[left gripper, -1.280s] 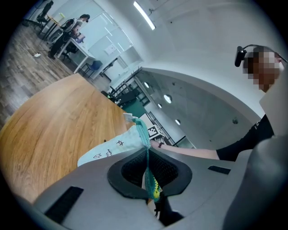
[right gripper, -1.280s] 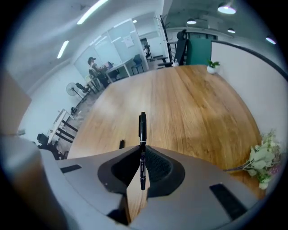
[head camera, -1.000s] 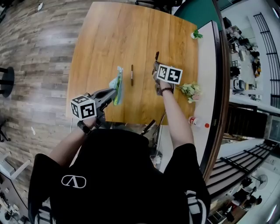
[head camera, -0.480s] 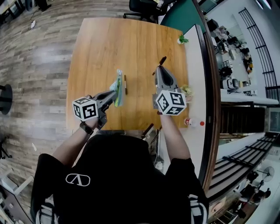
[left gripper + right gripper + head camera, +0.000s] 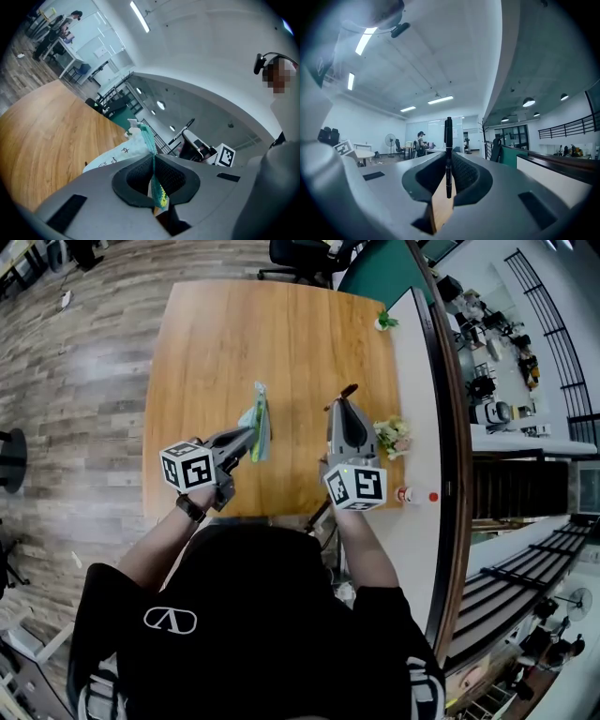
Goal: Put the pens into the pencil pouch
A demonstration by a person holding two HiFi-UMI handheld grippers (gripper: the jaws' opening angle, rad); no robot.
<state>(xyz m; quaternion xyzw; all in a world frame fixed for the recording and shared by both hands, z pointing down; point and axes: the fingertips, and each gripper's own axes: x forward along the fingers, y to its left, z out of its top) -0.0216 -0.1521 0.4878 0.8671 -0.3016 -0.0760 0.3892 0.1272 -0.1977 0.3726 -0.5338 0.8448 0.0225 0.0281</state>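
Jaws of the right gripper (image 5: 449,176) clamp a black pen (image 5: 448,136), lifted clear of the wooden table (image 5: 225,343) within the last second and now held level; the left gripper (image 5: 154,180) pinches the pencil pouch (image 5: 126,150) by its teal edge nearby, so insertion looks to be next

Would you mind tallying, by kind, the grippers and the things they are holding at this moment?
Grippers: 2, the left gripper and the right gripper
Pens: 1, the pen, clamped in the right gripper
Pencil pouches: 1, the pencil pouch, pinched by the left gripper
Total: 4
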